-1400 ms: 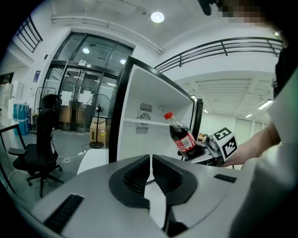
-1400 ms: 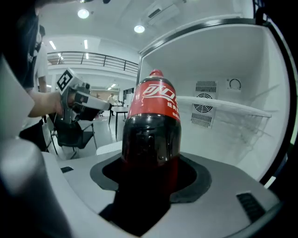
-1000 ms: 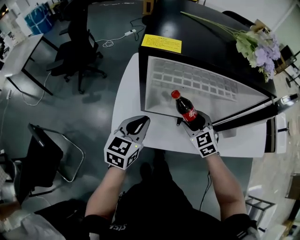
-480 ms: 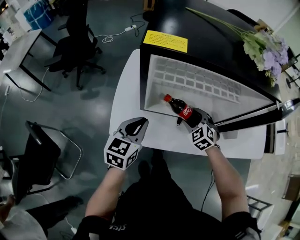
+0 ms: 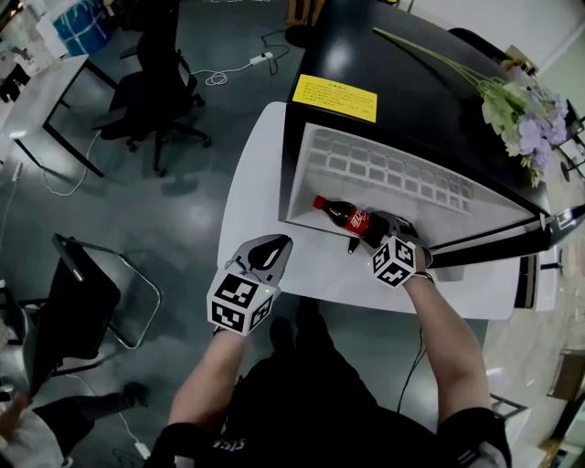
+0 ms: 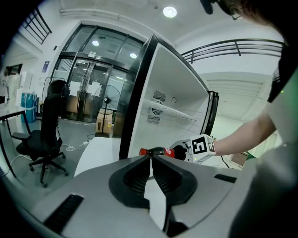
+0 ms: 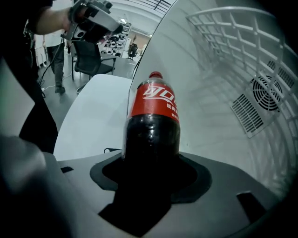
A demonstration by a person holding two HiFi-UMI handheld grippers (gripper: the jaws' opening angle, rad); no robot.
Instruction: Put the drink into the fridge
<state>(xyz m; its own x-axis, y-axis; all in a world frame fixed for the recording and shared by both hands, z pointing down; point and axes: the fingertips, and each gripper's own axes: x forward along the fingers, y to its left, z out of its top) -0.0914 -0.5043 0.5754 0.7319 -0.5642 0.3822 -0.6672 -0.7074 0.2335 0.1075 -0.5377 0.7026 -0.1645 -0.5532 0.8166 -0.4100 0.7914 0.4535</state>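
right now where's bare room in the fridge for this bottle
The black fridge's white interior is bare ahead of the red-labelled cola bottle, under the wire shelf. The white table left of the fridge is free. Crowded at the right gripper.

Even, bright indoor light is cast from above; a round ceiling lamp [image 6: 170,11] is blown out in the left gripper view. The white surface [image 5: 251,196] is rendered very bright, and a faint sheen is seen on the black fridge [image 5: 430,82] top. Straight lines are bent by wide-angle distortion, corners are darkened, and the bottle [image 7: 151,135] base is lost in shadow.
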